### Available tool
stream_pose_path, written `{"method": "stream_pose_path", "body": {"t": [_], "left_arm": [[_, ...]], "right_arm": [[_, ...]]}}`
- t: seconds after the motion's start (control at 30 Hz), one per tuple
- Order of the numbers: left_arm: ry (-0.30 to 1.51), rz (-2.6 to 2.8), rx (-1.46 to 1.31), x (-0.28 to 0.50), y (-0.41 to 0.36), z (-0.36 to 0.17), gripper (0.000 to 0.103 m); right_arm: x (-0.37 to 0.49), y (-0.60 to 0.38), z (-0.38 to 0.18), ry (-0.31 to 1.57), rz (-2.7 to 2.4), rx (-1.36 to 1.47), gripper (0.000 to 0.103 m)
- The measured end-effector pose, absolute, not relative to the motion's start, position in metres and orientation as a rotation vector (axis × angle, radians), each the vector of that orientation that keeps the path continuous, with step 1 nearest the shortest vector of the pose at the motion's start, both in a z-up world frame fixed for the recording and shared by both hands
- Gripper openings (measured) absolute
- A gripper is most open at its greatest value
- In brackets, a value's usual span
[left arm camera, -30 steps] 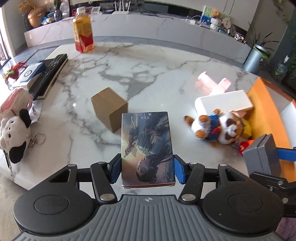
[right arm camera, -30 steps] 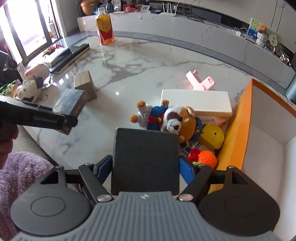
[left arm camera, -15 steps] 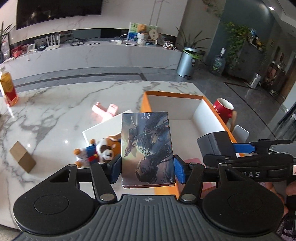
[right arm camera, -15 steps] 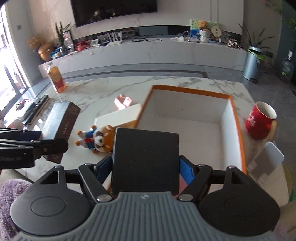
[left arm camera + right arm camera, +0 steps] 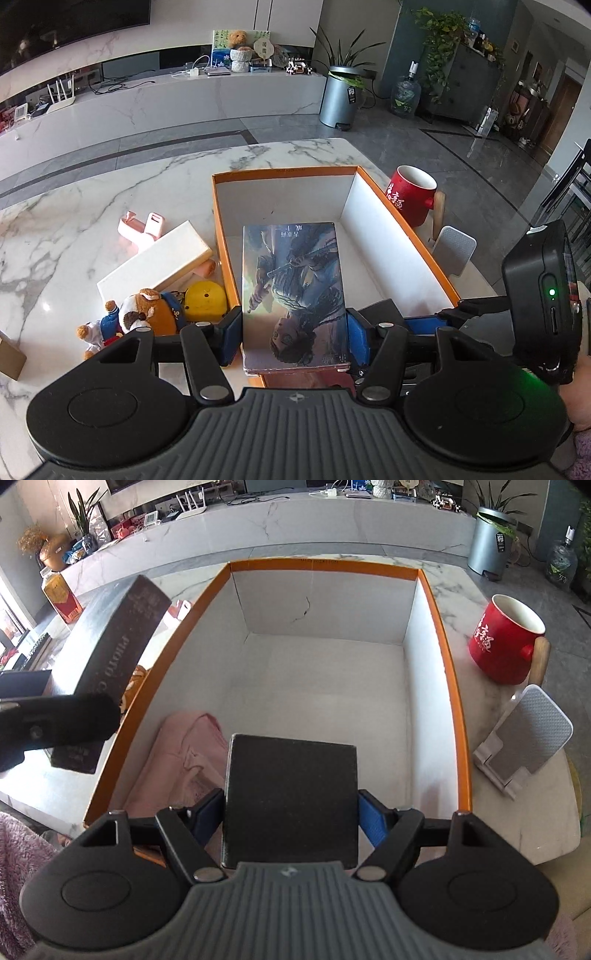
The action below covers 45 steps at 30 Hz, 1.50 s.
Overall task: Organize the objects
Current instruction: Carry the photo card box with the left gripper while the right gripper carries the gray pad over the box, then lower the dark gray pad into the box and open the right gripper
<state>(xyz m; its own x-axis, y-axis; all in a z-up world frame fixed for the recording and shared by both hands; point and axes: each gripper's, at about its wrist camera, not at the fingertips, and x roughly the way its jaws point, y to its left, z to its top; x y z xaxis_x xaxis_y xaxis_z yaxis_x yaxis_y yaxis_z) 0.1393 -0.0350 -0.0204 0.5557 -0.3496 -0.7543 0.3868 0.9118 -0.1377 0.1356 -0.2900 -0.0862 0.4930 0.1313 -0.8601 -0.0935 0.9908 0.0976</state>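
My left gripper [image 5: 293,338] is shut on an illustrated book-like box [image 5: 293,291] and holds it above the near left edge of the orange-rimmed white box [image 5: 284,171]. The same illustrated box shows dark-sided in the right wrist view [image 5: 107,657], left of the orange box [image 5: 321,566]. My right gripper [image 5: 291,816] is shut on a dark grey box [image 5: 291,797] held over the near part of the orange box. A pink cloth [image 5: 184,757] lies inside it at the near left.
On the marble table [image 5: 92,199] left of the orange box lie a white flat box [image 5: 155,264], a pink stand [image 5: 142,227], a yellow object [image 5: 205,299] and a plush dog [image 5: 136,319]. A red mug [image 5: 504,638] and a phone stand [image 5: 524,734] sit right of the box.
Both grippers have moved right and forward with their boxes, from over the table to over the orange box. The dark box now hangs inside the box's near edge.
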Motion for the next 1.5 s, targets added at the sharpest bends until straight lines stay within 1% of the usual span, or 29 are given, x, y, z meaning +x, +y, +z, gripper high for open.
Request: {"method": "stream_pose_path", "body": {"t": [0.37, 0.6, 0.67, 0.73, 0.8, 0.87, 0.93, 0.97, 1.0, 1.03, 1.2, 1.3, 1.5], "left_arm": [[0.902, -0.470, 0.026, 0.151, -0.044, -0.028, 0.066], [0.920, -0.481, 0.013, 0.154, -0.045, -0.032, 0.066], [0.922, -0.485, 0.007, 0.155, -0.045, -0.032, 0.066], [0.923, -0.492, 0.005, 0.155, -0.047, -0.032, 0.066], [0.924, -0.494, 0.011, 0.154, -0.049, -0.032, 0.066], [0.923, -0.493, 0.024, 0.153, -0.050, -0.032, 0.066], [0.927, -0.491, 0.034, 0.151, -0.051, -0.033, 0.066], [0.929, -0.490, 0.038, 0.150, -0.051, -0.033, 0.066], [0.932, -0.487, 0.045, 0.149, -0.052, -0.033, 0.066], [0.934, -0.486, 0.053, 0.148, -0.054, -0.033, 0.066], [0.946, -0.501, 0.119, 0.139, -0.064, -0.035, 0.066], [0.955, -0.523, 0.140, 0.133, -0.071, -0.038, 0.066], [0.971, -0.579, 0.100, 0.129, -0.080, -0.040, 0.066]], "right_arm": [[0.147, -0.291, -0.107, 1.140, 0.161, 0.044, 0.077], [0.156, -0.305, -0.121, 1.189, 0.176, 0.172, 0.078], [0.156, -0.310, -0.121, 1.192, 0.177, 0.203, 0.079], [0.154, -0.315, -0.117, 1.185, 0.199, 0.241, 0.083], [0.152, -0.318, -0.112, 1.185, 0.221, 0.261, 0.083], [0.147, -0.319, -0.104, 1.173, 0.233, 0.262, 0.080], [0.140, -0.323, -0.092, 1.150, 0.224, 0.253, 0.067], [0.138, -0.327, -0.087, 1.137, 0.216, 0.259, 0.063], [0.136, -0.330, -0.081, 1.124, 0.207, 0.268, 0.057], [0.132, -0.334, -0.075, 1.107, 0.198, 0.282, 0.052], [0.113, -0.355, -0.055, 0.997, 0.163, 0.394, 0.051], [0.106, -0.364, -0.051, 0.946, 0.198, 0.507, 0.051], [0.101, -0.363, -0.047, 0.929, 0.288, 0.653, 0.051]]}}
